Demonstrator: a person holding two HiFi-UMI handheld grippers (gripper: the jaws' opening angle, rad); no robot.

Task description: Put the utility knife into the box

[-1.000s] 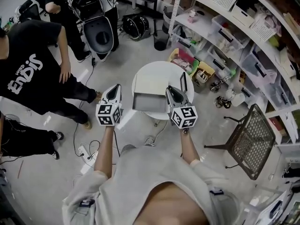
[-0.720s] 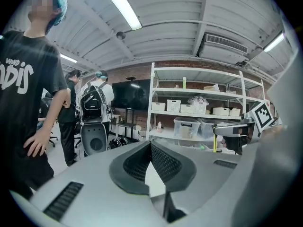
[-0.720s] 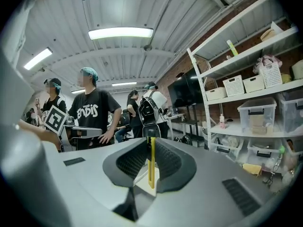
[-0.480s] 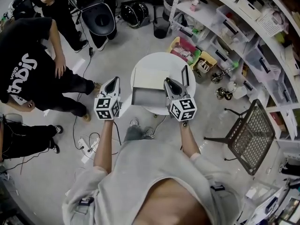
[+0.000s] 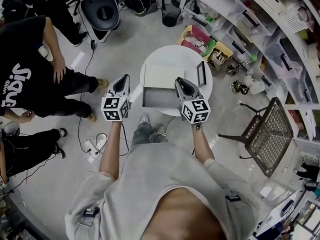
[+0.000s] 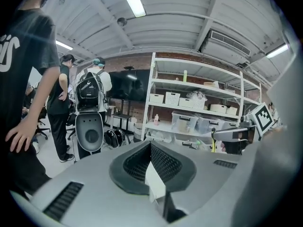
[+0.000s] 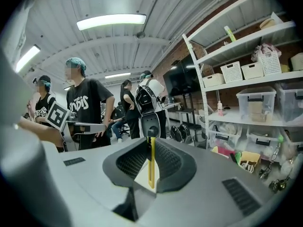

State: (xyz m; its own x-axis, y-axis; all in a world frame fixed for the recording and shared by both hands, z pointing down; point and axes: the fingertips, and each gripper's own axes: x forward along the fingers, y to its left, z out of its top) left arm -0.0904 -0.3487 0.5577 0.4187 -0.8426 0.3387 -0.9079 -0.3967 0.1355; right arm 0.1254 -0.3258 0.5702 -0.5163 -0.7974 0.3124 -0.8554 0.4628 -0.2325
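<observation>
While the head view shows the open box (image 5: 159, 95) on the white surface (image 5: 172, 56), the job's not done. Left gripper view: left hand-held gripper (image 6: 150, 148) pinched together, empty. Right gripper view: right hand-held gripper (image 7: 150, 145) clamped on the yellow utility knife (image 7: 151, 169); drop-off remains, I'd say.

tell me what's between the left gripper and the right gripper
In the head view, the open box on the round white table lies between the left gripper and the right gripper, which holds the yellow utility knife.

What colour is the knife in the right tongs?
Yellow utility knife, black tip; right gripper view shows it best.
</observation>
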